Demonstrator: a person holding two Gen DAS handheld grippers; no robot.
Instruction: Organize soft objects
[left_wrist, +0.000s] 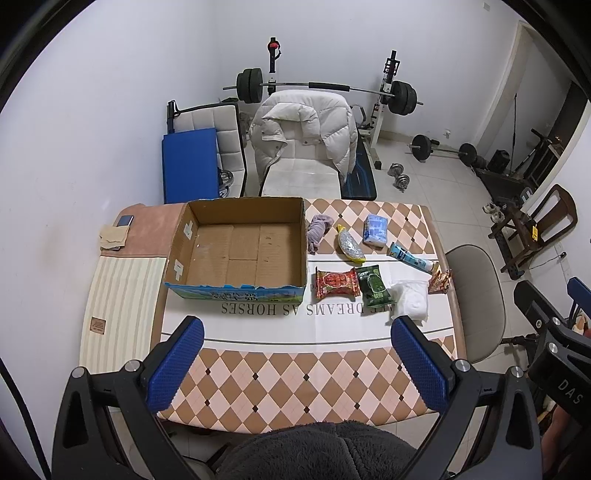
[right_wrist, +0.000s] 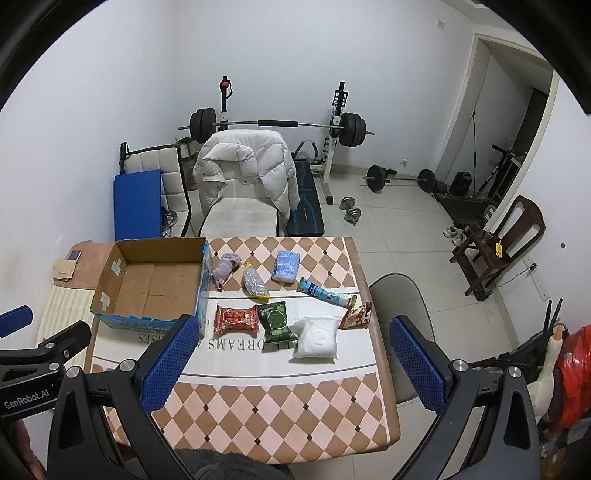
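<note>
Ahead of both sets of fingers, on the counter (left_wrist: 295, 369), lie the soft objects to be organized, with an open cardboard box (left_wrist: 236, 247) standing to their left. The box holds nothing.

Left gripper (left_wrist: 295, 365): fingers spread wide, holding nothing, raised above the near edge of the counter. Right gripper (right_wrist: 291, 365): fingers likewise spread wide and holding nothing, raised above the near edge.

Item layout, relative to the right fingers:
- Near row, straight ahead and between the finger lines: red snack packet (right_wrist: 236, 319), green snack packet (right_wrist: 276, 322), white soft pack (right_wrist: 316, 341). An orange packet (right_wrist: 356, 315) lies at the far right counter edge.
- Far row: purple cloth (right_wrist: 225, 271) just beside the box wall, silver-and-yellow pouch (right_wrist: 254, 285), blue tissue pack (right_wrist: 286, 271), blue-and-white tube (right_wrist: 325, 291).

Governing relation: the white soft pack lies closest to the right fingers, slightly right of their centreline, its long axis running roughly across the approach direction. From the left fingers the same pack (left_wrist: 410, 302) lies off to the right, just past the right fingertip. The right hand is judged the nearer and better aligned. The box lies ahead and left of both, nearer the left hand, so any item taken must travel leftward to reach it.
</note>
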